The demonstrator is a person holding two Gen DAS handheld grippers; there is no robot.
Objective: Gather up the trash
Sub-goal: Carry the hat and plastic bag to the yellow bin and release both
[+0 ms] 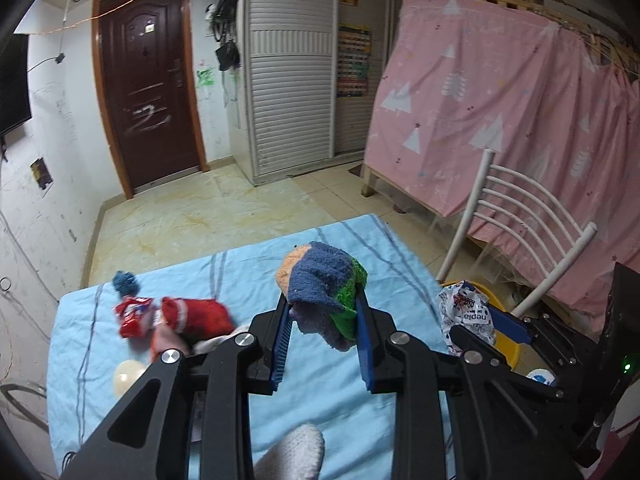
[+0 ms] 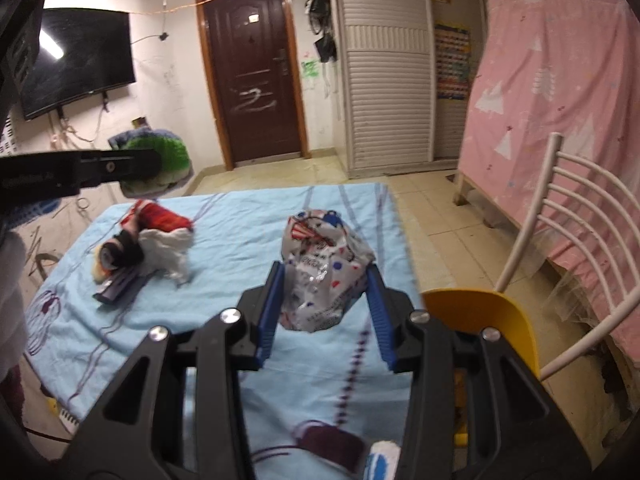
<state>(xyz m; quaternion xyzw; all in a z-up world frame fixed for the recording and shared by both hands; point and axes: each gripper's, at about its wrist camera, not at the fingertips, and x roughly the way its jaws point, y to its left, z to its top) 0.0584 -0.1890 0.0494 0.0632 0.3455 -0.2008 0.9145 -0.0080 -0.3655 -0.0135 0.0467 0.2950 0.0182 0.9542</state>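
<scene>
My left gripper (image 1: 322,312) is shut on a multicoloured fuzzy sock (image 1: 320,284), blue, orange, green and lilac, held above the light blue cloth (image 1: 256,276). My right gripper (image 2: 326,280) is shut on a crumpled white plastic wrapper (image 2: 320,264) with red and blue print, also held above the cloth; it shows at the right in the left wrist view (image 1: 466,312). A red snack wrapper (image 1: 132,314) lies beside a red sock (image 1: 196,314) at the cloth's left.
A yellow bin (image 2: 486,320) stands at the table's right edge, by a white metal chair (image 2: 568,232). A pile of socks and white paper (image 2: 148,248) lies on the cloth's left. A blue pompom (image 1: 126,282) and a pale ball (image 1: 128,374) lie there too.
</scene>
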